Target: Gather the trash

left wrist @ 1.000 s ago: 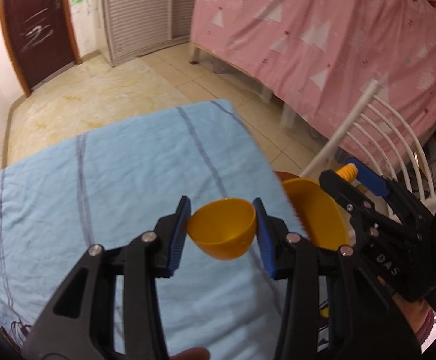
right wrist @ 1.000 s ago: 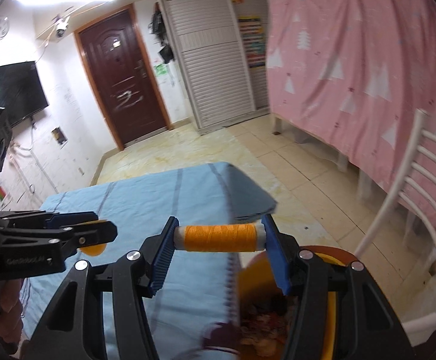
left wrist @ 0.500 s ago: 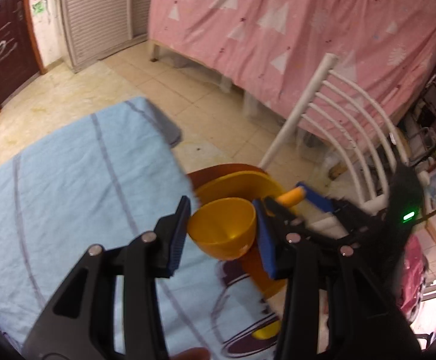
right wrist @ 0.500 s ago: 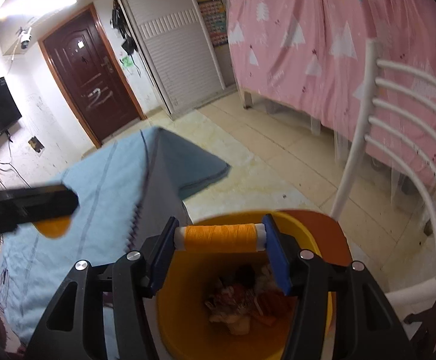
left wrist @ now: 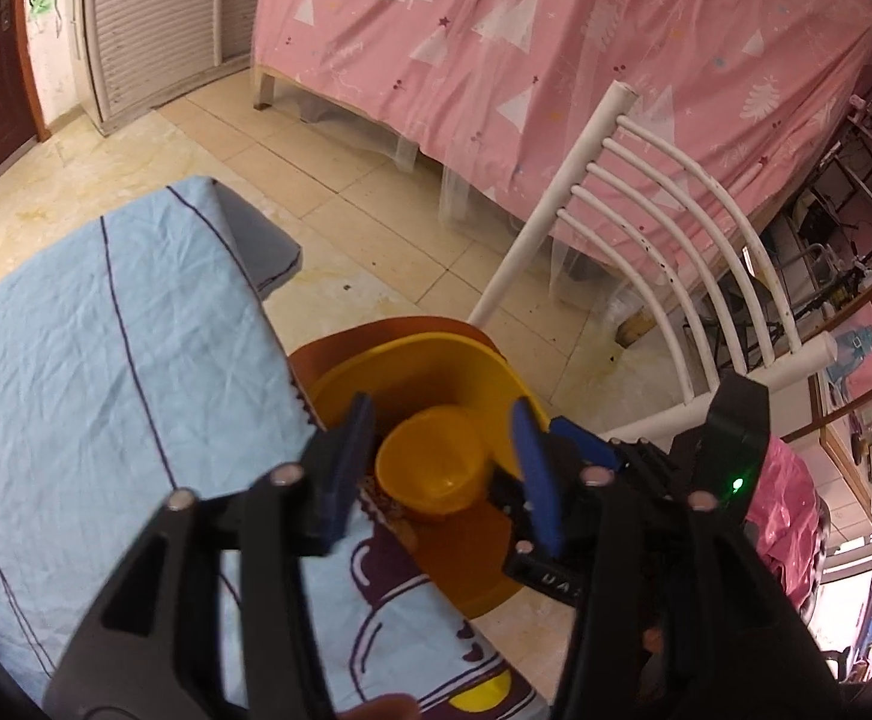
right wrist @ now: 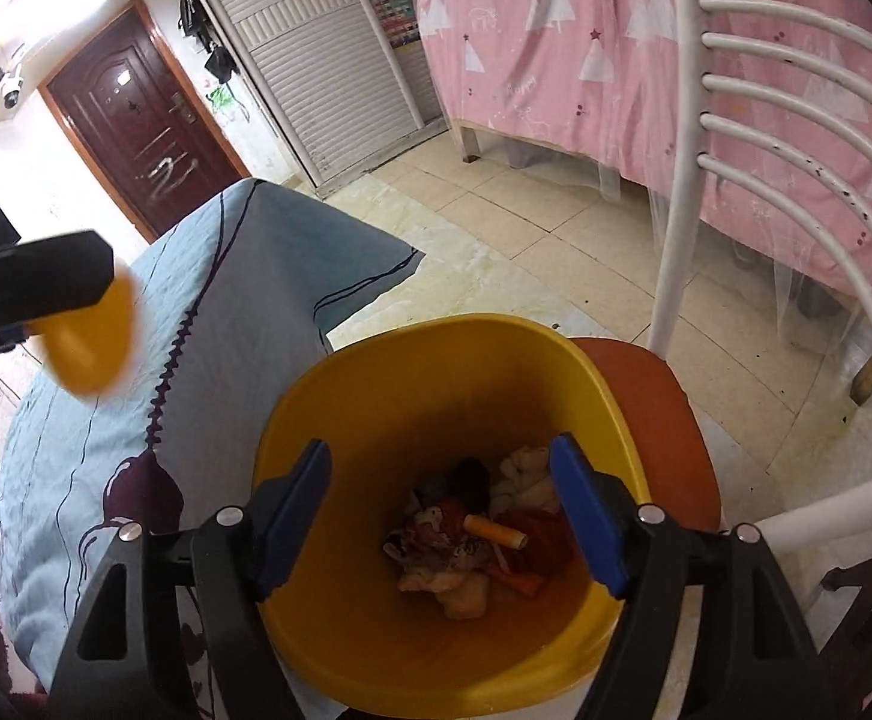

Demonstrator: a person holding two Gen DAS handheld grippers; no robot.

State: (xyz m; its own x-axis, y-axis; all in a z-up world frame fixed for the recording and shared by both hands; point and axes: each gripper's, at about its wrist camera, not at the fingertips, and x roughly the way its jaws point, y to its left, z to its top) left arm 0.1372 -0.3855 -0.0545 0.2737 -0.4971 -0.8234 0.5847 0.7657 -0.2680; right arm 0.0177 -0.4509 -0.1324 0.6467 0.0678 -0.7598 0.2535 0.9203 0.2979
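Lettering on my right gripper (left wrist: 562, 462) shows in the left wrist view only as a white fragment that looks like "UA", too cut off to read further. No other writing is legible.

My left gripper (left wrist: 442, 468) has its jaws opening, and the small yellow plastic cup (left wrist: 429, 468) sits between the blue pads, its mouth tilted up toward 11 o'clock; I see gaps on both sides, so the pads are not pressing it. It hangs over the yellow trash bin (right wrist: 339, 396), which stands on the orange seat of a white chair (right wrist: 664, 396) beside the blue bedsheet (left wrist: 105, 360).

My right gripper (right wrist: 442, 510), seen from its own camera, is also opening, with nothing between its pads. Below it, the orange thread spool (right wrist: 496, 531) lies on the heap of scraps at the bin's bottom, its long axis running from 10 o'clock to 4 o'clock, pale end at 4. From there, the cup appears blurred at 9 o'clock.
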